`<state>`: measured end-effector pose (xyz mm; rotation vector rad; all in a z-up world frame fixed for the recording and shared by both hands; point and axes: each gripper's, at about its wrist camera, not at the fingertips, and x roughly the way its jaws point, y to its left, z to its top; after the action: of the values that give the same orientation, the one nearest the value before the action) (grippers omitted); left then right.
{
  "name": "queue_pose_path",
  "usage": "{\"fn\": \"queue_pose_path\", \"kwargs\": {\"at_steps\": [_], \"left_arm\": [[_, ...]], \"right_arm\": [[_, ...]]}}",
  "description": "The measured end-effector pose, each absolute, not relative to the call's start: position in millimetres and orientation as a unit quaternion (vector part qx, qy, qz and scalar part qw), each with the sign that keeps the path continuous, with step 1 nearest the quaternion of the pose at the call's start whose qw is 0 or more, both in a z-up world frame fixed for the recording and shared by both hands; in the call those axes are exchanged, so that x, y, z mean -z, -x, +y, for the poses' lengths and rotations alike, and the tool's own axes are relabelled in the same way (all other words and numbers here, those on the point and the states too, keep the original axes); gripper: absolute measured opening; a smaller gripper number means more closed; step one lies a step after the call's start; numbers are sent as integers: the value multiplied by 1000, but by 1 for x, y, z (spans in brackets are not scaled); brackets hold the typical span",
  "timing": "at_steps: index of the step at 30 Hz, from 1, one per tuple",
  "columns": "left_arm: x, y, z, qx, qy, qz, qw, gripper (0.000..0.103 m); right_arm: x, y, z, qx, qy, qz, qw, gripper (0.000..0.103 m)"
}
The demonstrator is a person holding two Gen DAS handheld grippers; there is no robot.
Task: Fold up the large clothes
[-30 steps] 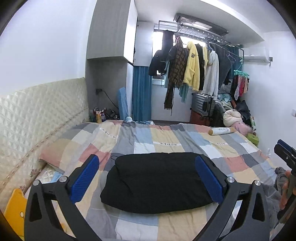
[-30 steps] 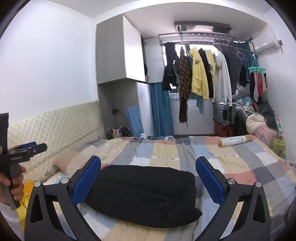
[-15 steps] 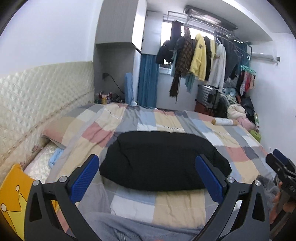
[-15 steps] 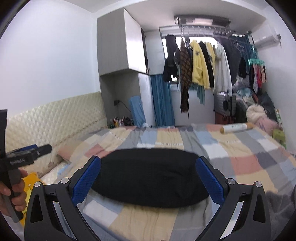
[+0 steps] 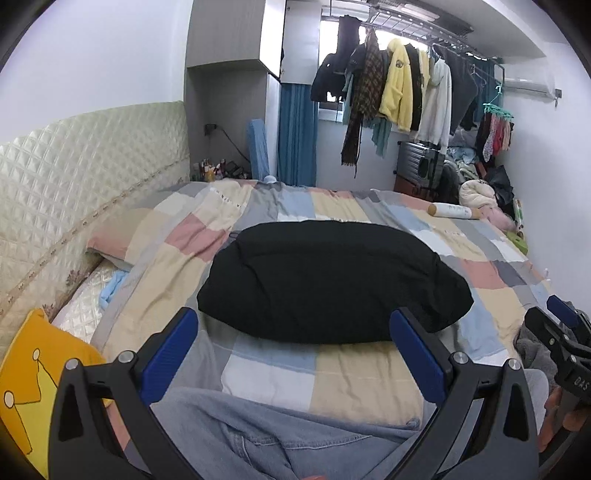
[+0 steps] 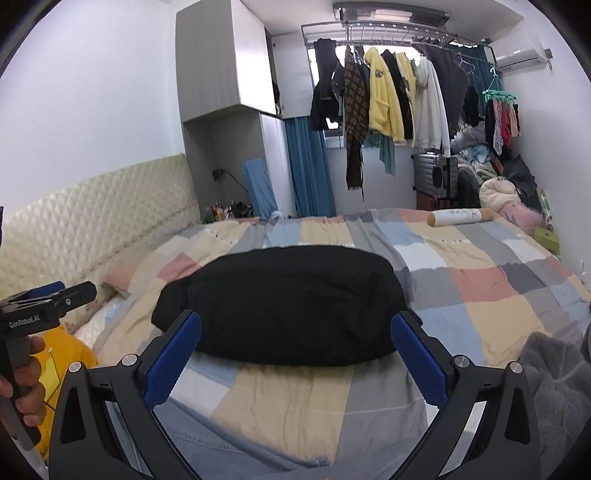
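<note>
From your left wrist camera, your left gripper [image 5: 293, 345] hangs with its blue-padded jaws spread wide and nothing between them. Just beyond the fingertips the black garment [image 5: 332, 286] lies folded into a thick oblong on the patchwork quilt [image 5: 332, 380], about mid-bed and lengthwise left to right. A denim piece [image 5: 258, 435] sits nearest you, under the gripper. At the near left a yellow cushion [image 5: 33, 376] rests by the quilted headboard [image 5: 81, 158]. Your right gripper [image 5: 565, 343] shows at the right edge, above a grey fleece [image 5: 532, 350].

From your right wrist camera, your right gripper [image 6: 295, 350] is likewise wide open and empty, and the black garment [image 6: 284, 306] lies just past its tips. Your left hand [image 6: 22, 373] holds the left gripper [image 6: 44, 299] at the left edge; you cannot tell its jaw gap here. Far off, coats hang on a clothes rail [image 6: 388, 33].
</note>
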<state>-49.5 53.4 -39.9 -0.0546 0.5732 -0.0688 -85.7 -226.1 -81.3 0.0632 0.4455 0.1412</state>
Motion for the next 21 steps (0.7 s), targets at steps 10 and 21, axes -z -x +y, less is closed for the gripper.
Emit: {"fn": "queue_pose_path", "kwargs": {"at_steps": [10, 21], "left_arm": [[55, 49, 48, 33, 28, 308, 950, 103], [63, 49, 43, 36, 24, 320, 947, 103]], "right_arm": [[99, 87, -217, -72, -12, 251, 965, 103], [105, 87, -220, -60, -18, 260, 963, 103]]}}
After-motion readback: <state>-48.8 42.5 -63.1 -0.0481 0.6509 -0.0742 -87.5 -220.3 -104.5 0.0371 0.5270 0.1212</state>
